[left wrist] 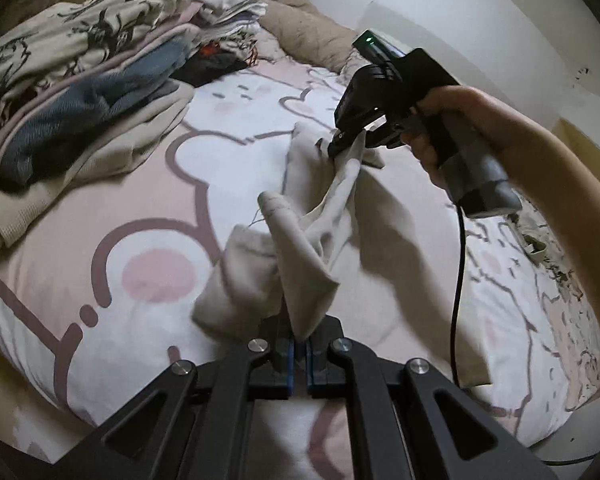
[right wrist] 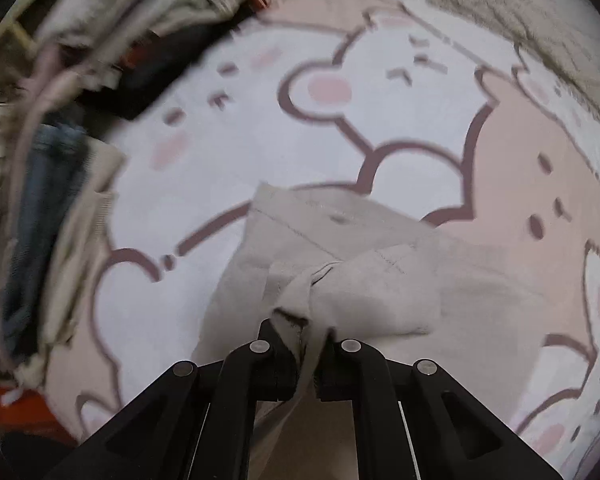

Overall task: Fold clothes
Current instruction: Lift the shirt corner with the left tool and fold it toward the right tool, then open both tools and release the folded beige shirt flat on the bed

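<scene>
Both grippers closed on one garment, a pale beige cloth (left wrist: 300, 240), lifted off the bed (left wrist: 100, 208). My left gripper (left wrist: 299, 354) has its jaws nearly together with a fold of cloth bunched between the blue pads; the cloth rises ahead of it and runs up to the right gripper (left wrist: 346, 144), ahead and to the right, which pinches another edge. From the right wrist view, the right gripper (right wrist: 314, 340) clamps a gathered wad, and the rest of the cloth (right wrist: 340, 248) spreads ahead of and below it, a stitched hem line showing; the lower part seems to rest on the bed (right wrist: 228, 128), though blur leaves contact uncertain.

Ahead and left of both grippers: a pile (left wrist: 72, 92) of other clothes, well apart from the cloth.

Judgement: I am at the spread-out stage, before any fold is made. The span between the grippers is twisted and slack, so the piece is not flat.

To do this step well:
- draw the grippers apart until the held edge goes taut, no harder;
- untwist by rolling one wrist, not by tugging;
- lower the hanging end onto the bed first, then lay the edge down away from the pile.

Risk: both grasps hold bunched cloth rather than clean corners, so the lay may come out skewed.
</scene>
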`<state>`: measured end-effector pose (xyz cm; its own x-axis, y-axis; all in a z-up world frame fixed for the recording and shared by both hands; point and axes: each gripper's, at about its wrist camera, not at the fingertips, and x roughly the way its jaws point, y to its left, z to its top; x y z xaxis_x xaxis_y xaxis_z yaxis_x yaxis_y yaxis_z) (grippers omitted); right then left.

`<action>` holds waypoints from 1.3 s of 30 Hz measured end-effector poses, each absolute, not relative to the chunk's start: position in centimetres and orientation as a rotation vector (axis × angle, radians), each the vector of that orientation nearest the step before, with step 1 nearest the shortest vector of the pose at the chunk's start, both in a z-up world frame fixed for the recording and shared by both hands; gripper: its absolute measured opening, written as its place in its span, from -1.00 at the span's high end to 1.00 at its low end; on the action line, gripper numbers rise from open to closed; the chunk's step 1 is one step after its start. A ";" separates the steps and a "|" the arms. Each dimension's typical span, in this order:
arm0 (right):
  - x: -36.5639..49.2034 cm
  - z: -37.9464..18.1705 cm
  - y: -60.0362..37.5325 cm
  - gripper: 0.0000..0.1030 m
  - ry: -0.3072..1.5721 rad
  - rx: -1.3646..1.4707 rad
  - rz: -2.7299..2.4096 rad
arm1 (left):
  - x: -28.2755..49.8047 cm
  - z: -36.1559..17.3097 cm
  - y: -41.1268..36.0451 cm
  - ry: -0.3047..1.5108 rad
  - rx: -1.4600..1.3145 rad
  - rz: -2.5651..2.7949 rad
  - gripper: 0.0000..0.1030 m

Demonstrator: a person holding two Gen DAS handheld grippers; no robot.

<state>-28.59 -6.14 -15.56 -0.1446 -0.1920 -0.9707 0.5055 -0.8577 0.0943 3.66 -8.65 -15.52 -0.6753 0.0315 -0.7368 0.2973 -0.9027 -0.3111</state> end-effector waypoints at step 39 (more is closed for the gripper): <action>-29.1 -13.1 -4.0 0.31 0.238 1.649 -2.080 | 5.9 -16.9 -12.8 0.773 1.229 -2.496 0.64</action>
